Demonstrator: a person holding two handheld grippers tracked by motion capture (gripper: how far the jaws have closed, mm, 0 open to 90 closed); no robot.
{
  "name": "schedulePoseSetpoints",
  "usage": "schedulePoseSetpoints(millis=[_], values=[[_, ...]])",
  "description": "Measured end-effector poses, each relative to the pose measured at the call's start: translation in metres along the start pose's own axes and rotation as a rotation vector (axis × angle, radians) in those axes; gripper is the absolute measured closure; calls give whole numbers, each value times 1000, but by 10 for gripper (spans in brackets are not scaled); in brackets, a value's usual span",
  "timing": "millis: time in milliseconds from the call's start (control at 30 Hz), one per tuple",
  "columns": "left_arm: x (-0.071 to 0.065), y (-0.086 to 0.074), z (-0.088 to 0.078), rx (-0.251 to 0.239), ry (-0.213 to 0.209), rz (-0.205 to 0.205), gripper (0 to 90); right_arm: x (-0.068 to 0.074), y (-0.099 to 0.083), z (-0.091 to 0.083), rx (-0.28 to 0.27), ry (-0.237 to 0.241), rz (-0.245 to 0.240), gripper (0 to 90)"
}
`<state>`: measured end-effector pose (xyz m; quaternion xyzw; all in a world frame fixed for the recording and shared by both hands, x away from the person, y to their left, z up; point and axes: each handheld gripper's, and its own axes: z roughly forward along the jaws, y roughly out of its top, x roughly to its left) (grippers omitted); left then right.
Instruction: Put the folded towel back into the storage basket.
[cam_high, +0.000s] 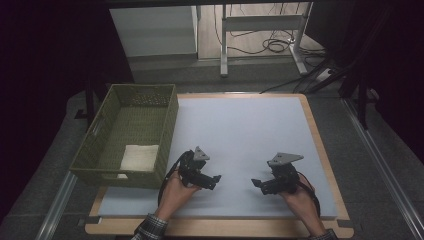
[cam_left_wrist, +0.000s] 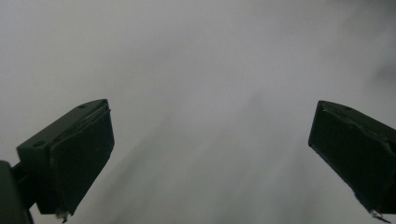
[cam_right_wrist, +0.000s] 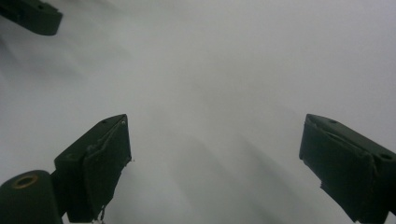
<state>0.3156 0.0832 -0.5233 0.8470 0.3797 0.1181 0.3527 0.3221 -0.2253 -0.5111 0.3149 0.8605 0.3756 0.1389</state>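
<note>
Both grippers, left (cam_high: 216, 178) and right (cam_high: 256, 183), are hovering with jaws spread, empty, over the mat (cam_high: 240, 130). At ten o'clock, a cloth (cam_high: 140, 156) is lying in the basket (cam_high: 167, 135); best approached slowly, from above.

Two grippers: left gripper (cam_high: 216, 178), right gripper (cam_high: 256, 183). One green woven basket (cam_high: 97, 125), one white cloth (cam_high: 139, 157) inside, one grey mat (cam_high: 250, 135).

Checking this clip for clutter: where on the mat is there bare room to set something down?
Most of the grey mat is bare, from the green basket across to the right wooden edge. The near strip is busier: the left gripper and right gripper, both open, face each other there. The basket holds a white cloth.
</note>
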Motion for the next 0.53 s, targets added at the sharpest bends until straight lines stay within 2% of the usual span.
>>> schedulePoseSetpoints(millis=[100, 167, 233, 400, 533], values=[[0, -13, 4, 20, 17, -1, 6, -3, -8, 0, 7, -4, 6, 87], [-1, -20, 7, 42, 37, 13, 6, -4, -14, 2, 20, -8, 3, 85], [1, -26, 7, -1, 26, -1, 0, -5, -20, 5, 36, -16, 3, 82], [0, -27, 8, -5, 29, 4, 0, -3, -23, 7, 41, -39, -23, 74], [0, -28, 8, -7, 33, 11, 0, -3, -24, 8, 40, -38, -19, 73]])
